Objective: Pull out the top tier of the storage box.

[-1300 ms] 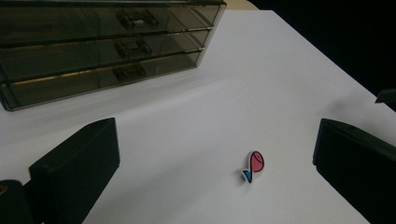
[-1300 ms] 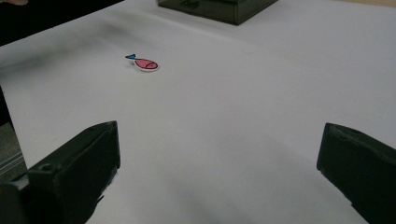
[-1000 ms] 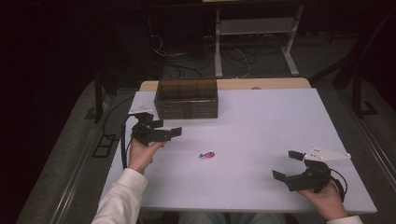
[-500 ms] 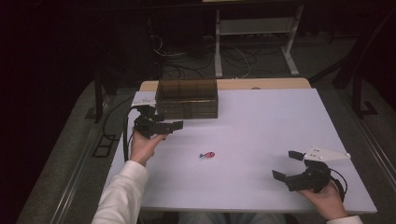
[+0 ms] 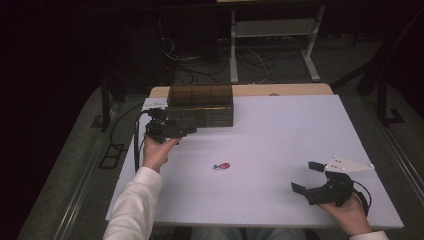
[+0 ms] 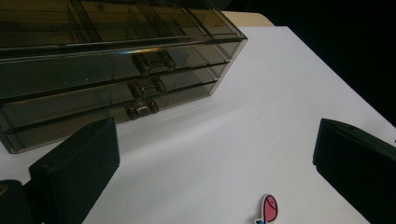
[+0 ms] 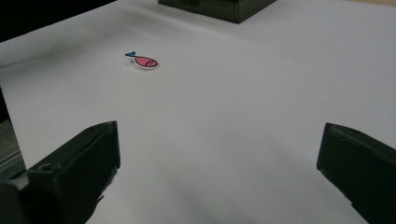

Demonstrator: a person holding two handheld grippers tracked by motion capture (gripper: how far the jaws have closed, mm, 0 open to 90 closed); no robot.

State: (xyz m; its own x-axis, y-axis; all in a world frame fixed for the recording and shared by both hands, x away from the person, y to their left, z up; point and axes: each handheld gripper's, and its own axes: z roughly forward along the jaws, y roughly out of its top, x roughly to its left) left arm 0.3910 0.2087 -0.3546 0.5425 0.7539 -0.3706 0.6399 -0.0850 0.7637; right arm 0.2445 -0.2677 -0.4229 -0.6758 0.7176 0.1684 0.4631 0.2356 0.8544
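The left gripper (image 5: 176, 131), jaws wide apart, hangs in the upper left of the high view, just in front of the smoky transparent plastic drawer box (image 5: 201, 105). The box's small handles (image 6: 145, 85) lie ahead and slightly left of these jaws, so this hand is nearer. The right gripper (image 5: 306, 177), also open and empty, rests at the lower right, well apart. A small pink fish-shaped sticker (image 5: 222, 166) lies flat on the white table (image 5: 280, 130) between them.

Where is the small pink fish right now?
In the high view, the pink fish lies flat on the white table, untouched, between the left gripper and the right gripper.
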